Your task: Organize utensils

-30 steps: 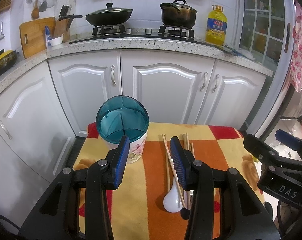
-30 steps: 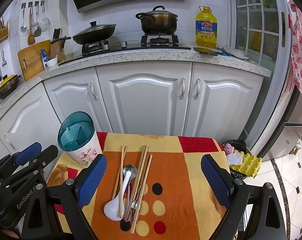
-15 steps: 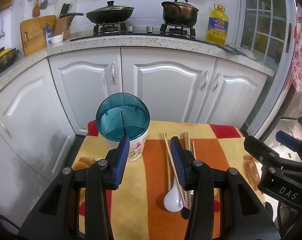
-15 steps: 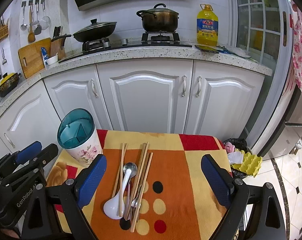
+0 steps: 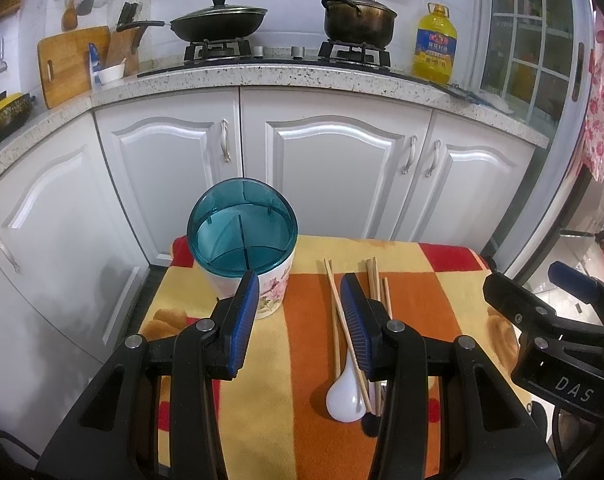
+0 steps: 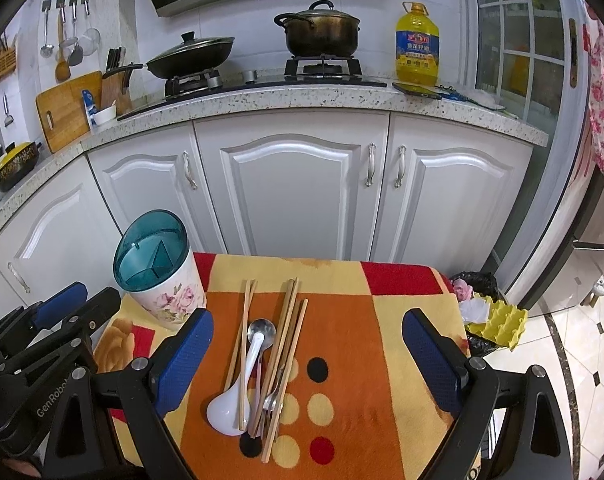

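Nothing is sorted yet: the teal-rimmed holder stands empty at ten o'clock on the blanket-covered surface. The chopsticks, white spoon, metal spoon and what looks like a fork lie heaped at the middle. The left claw and right claw both hover apart, gripping nothing. White cabinets and a stove stand at twelve o'clock.
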Motion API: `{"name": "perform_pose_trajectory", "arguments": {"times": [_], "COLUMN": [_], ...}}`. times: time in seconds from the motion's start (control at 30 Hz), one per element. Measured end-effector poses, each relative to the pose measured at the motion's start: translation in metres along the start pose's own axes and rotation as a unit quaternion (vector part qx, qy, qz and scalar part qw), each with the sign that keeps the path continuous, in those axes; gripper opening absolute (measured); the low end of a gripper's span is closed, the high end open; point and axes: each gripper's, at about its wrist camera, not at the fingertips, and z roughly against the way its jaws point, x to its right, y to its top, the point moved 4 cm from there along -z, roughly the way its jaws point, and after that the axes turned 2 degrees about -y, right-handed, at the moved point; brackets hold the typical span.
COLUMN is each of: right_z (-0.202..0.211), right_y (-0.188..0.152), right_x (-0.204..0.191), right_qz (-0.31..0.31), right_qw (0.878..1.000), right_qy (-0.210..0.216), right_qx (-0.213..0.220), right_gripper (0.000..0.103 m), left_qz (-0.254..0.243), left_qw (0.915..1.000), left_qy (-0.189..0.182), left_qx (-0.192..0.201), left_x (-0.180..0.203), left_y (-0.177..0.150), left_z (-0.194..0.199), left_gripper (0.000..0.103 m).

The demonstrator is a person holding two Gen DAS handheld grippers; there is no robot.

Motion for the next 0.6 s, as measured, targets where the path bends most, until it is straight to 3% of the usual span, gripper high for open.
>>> {"name": "perform_pose_trajectory", "arguments": {"times": [0.6], "right_z": [-0.0101], "right_y": [-0.0036], "right_x": [-0.0008], "right_qz": [0.002], "right_qw": [1.0], "right_qy": [0.001], "right_qx": [-0.013], "right_gripper": [0.094], "left_qz": [0.005], "left_qw": [0.9999], "left_qy": [-0.004], "left_qx": [-0.013], "left_x": [-0.0015], "left_y": [-0.0029], "left_z": [-0.0096], "left_gripper": [0.042]}}
